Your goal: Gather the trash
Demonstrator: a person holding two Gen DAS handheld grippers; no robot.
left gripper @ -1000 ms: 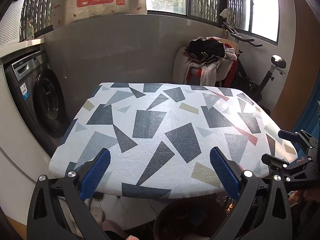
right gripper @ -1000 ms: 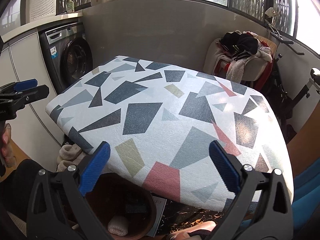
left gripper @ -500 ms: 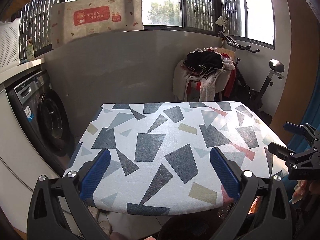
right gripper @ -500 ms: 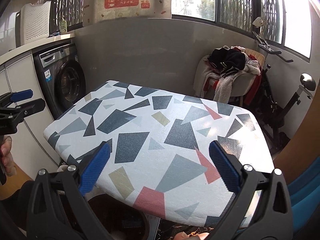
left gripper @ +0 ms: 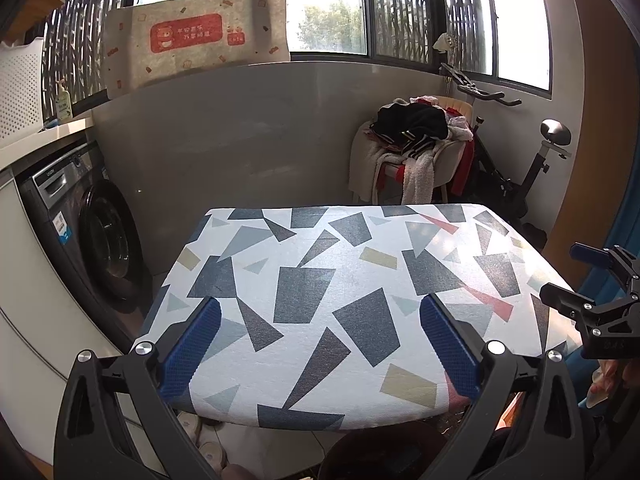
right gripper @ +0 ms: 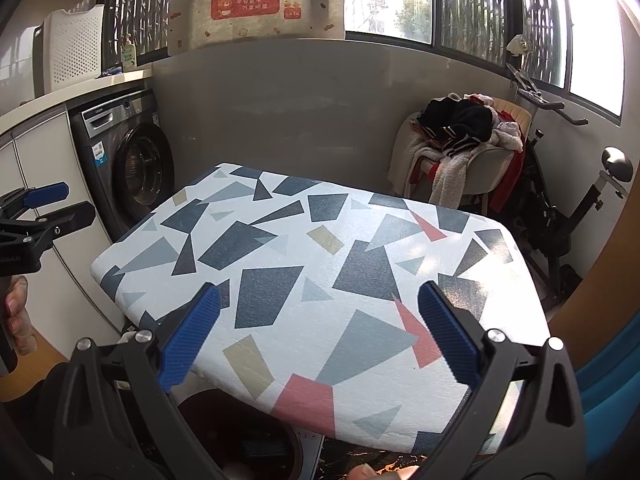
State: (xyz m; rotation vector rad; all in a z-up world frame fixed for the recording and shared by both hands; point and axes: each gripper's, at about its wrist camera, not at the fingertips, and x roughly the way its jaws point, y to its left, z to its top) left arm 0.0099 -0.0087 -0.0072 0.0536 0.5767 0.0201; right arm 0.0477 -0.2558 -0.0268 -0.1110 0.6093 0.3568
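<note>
A table with a geometric-patterned cloth [left gripper: 344, 300] fills the middle of both views [right gripper: 320, 280], and no trash shows on it. My left gripper [left gripper: 320, 344] is open and empty above the table's near edge. My right gripper [right gripper: 318, 340] is open and empty above the near right part. A dark brown bin [right gripper: 248, 440] sits on the floor under the near edge; its rim also shows in the left wrist view [left gripper: 360, 456]. Each gripper shows at the edge of the other's view: the right [left gripper: 592, 300], the left [right gripper: 36, 216].
A washing machine [left gripper: 92, 248] stands at the left under a counter. A chair piled with clothes [left gripper: 416, 148] and an exercise bike [left gripper: 520, 176] stand at the back right. Slippers [left gripper: 204, 440] lie on the floor under the table.
Both grippers have risen and tilted up, so the table sits lower and smaller in view and more of the windows shows. The bin has slid mostly out of sight.
</note>
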